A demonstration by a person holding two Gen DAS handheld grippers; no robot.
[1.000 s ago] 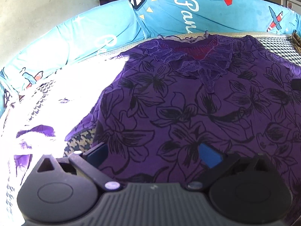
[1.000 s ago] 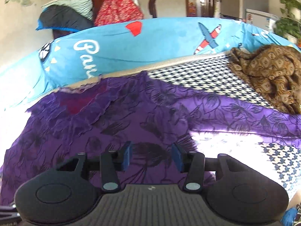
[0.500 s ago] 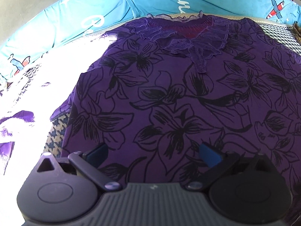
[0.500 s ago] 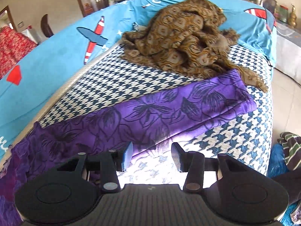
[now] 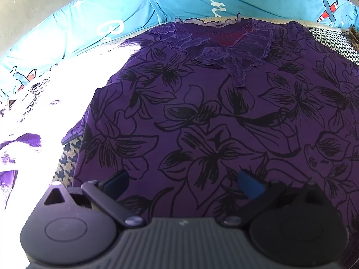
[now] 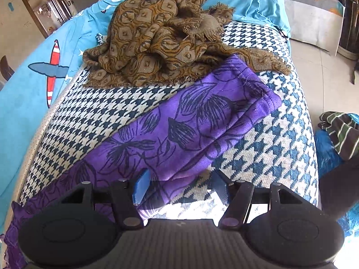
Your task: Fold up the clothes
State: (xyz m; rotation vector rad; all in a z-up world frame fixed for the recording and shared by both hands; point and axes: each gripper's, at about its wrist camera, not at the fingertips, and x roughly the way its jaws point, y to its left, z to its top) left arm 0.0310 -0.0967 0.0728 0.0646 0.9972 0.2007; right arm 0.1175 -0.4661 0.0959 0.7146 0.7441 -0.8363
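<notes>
A purple top with a black flower print [image 5: 213, 116] lies flat on a houndstooth cushion, its lace collar [image 5: 224, 44] at the far side. My left gripper [image 5: 182, 185] hovers open over the lower part of the body, nothing between its fingers. In the right wrist view one long sleeve [image 6: 190, 121] of the same top stretches away over the cushion, its cuff [image 6: 255, 85] touching a brown cloth. My right gripper [image 6: 180, 185] stands open above the near part of that sleeve, holding nothing.
A crumpled brown patterned cloth [image 6: 161, 33] is heaped at the far end of the houndstooth cushion [image 6: 264, 148]. Blue printed bolsters [image 5: 94, 29] ring the back. A striped garment [image 6: 341, 132] lies off the right edge, above a tiled floor [image 6: 314, 67]. Strong sun glare whitens the left side.
My right gripper has swung right from the body of the top to its sleeve and opened wider. My left gripper stays open, its view shifting only slightly over the body.
</notes>
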